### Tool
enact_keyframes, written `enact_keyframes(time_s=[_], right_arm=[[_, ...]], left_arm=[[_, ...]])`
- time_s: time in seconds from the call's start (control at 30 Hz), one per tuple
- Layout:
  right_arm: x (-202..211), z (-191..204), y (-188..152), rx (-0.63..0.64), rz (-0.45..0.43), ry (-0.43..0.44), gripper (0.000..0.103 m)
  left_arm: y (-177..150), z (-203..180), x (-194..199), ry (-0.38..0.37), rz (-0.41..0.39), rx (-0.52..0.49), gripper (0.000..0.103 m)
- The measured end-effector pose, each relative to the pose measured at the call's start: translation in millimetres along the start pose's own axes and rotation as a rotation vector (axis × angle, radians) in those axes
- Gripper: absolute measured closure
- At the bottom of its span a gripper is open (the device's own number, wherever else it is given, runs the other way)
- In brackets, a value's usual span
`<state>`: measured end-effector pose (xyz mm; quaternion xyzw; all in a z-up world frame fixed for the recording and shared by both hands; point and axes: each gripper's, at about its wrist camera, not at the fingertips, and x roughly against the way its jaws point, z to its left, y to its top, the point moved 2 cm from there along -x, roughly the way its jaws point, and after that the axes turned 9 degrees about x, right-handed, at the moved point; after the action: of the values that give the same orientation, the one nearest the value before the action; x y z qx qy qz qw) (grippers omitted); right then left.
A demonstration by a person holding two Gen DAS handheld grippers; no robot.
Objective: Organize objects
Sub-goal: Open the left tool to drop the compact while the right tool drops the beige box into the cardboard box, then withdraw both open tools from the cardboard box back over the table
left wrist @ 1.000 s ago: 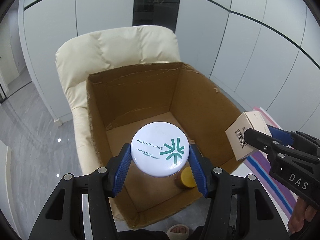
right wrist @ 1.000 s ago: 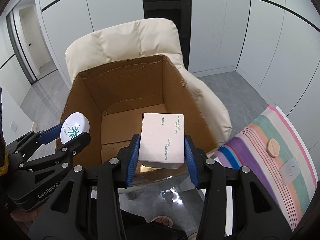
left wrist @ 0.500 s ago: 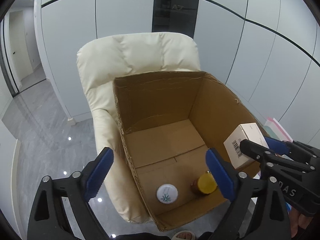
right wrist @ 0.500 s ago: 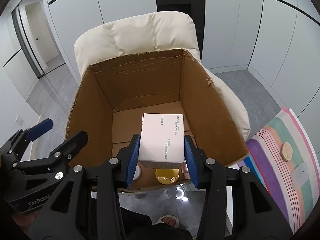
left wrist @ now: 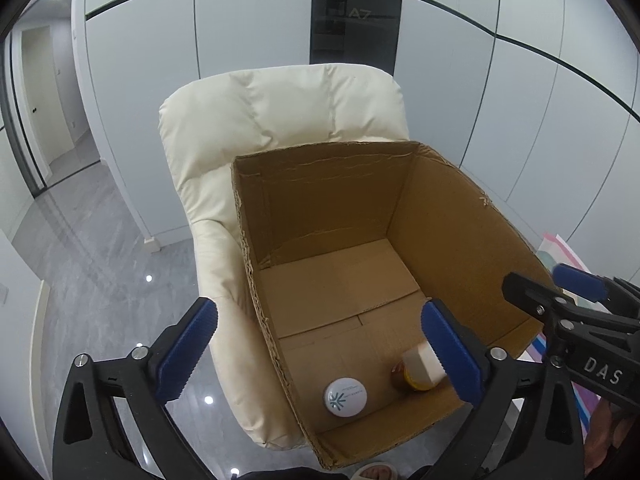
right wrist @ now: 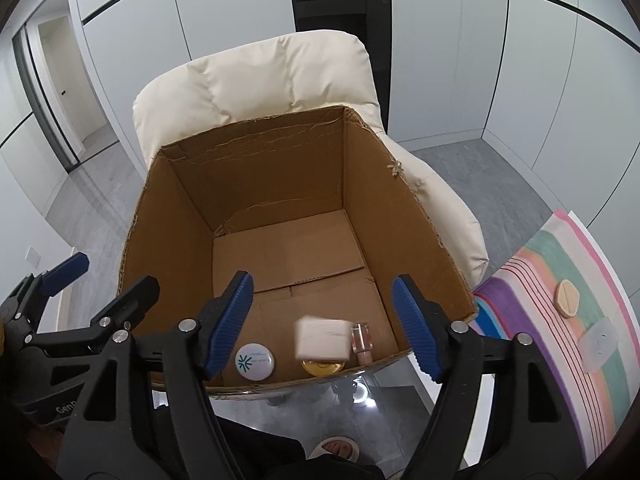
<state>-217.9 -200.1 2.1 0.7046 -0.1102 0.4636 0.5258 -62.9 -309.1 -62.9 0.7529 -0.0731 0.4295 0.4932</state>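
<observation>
Cream padded armchair [left wrist: 280, 120] fills the back, grey wall panels behind, glossy grey floor [left wrist: 80, 264] to its left. Open cardboard box [right wrist: 280, 184] sits on the chair seat, flaps gone, top edges ragged. Striped multicolour cloth [right wrist: 560, 320] lies to the right of the box, with a tan hexagonal piece [right wrist: 567, 297] and a clear flat piece [right wrist: 599, 344] on it, near each other.

Left claw [left wrist: 320, 354] spread wide, its jaws have just been opening, nothing between them; it hangs over the box's near-left corner. Right claw [right wrist: 322, 330] also spread, jaws have just been opening, pads clear of everything; it hangs over the near edge of the box.

White carton [right wrist: 322, 339], blurred and tilted, is low in the box at the near wall, over an amber jar [right wrist: 323, 366]; cannot tell if touching. Round white tin [right wrist: 255, 361] with green star logo lies flat on the box floor, left of the jar, apart from it. Small clear bottle [right wrist: 362, 340] stands just right of the carton.

A sandalled foot [right wrist: 338, 450] shows at the bottom edge.
</observation>
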Motion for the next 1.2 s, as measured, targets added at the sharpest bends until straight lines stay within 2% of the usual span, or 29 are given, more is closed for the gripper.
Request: enact_keyframes(time_s=[0.17, 0.37, 1.2], right_arm=[[4.6, -11.5, -3.3, -0.021, -0.007, -0.014, 0.008], [11.5, -21.0, -9.2, -0.010, -0.013, -0.042, 0.000], [37.0, -100.1, -41.7, -0.123, -0.006, -0.169, 0.000]], left_arm=[[2.9, -2.8, -1.2, 0.009, -0.005, 0.000, 0.000], [2.7, -16.7, -1.5, 0.000, -0.010, -0.017, 0.000], [-11.4, -91.2, -2.7, -0.103, 0.022, -0.089, 0.000]])
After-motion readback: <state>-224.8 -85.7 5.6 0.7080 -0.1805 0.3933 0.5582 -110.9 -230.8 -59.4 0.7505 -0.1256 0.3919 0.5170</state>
